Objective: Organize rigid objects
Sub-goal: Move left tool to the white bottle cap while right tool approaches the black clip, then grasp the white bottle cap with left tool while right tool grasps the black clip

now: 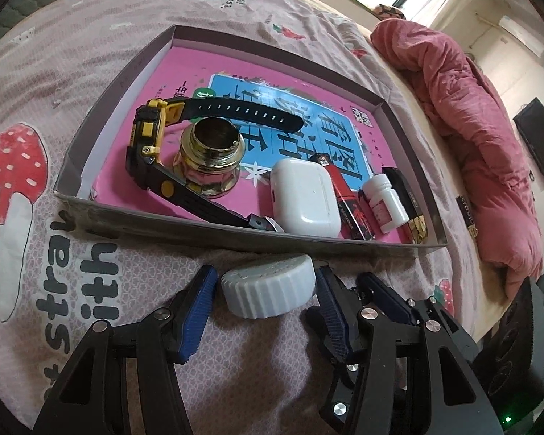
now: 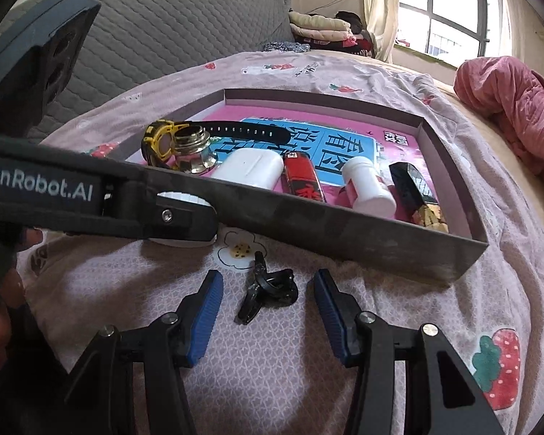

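Six items already lie inside the shallow grey cardboard tray. Outside its near wall, the ribbed white plastic cap sits between the left gripper's parted jaws, and the small black plastic clip between the right gripper's parted jaws.

White cap between open tool fingers

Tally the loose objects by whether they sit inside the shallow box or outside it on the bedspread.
Inside the shallow grey cardboard box: 6
- yellow-and-black wristwatch
- brass threaded fitting
- white earbud case
- red lighter
- small white pill bottle
- black-and-gold rectangular case

Outside: 2
- white ribbed cap
- black plastic clip

Total: 8
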The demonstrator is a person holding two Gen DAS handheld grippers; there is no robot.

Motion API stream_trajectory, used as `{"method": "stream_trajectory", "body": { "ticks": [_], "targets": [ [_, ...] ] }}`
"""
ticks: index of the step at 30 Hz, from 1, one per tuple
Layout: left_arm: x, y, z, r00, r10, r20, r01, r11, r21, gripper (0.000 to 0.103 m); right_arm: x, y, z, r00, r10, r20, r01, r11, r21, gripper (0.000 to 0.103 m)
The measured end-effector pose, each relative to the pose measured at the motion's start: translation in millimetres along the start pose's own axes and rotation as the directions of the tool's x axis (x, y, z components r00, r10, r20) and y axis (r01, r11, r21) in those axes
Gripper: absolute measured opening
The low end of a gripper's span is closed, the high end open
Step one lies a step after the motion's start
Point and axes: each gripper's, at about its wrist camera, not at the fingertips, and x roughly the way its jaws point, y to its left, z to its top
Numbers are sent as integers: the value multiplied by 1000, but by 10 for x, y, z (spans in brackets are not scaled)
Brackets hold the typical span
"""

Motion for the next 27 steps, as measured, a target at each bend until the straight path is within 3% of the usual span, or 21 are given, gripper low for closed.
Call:
{"method": "stream_trajectory", "body": {
  "ticks": [6, 20, 27],
  "targets": [
    [48, 27, 13, 1000, -12, -2, 12, 1000, -13, 55, 1, -142, 2, 1000, 19, -2, -19, 997, 70, 26],
    [41, 45, 30, 1000, -20, 8, 20, 1000, -19, 53, -95, -260, 49, 999, 39, 10, -40, 993, 110, 26],
    [-76, 90, 14, 999, -23, 25, 23, 999, -31, 53, -208, -229, 72, 999, 26, 39, -29, 997, 75, 26]
  ]
}}
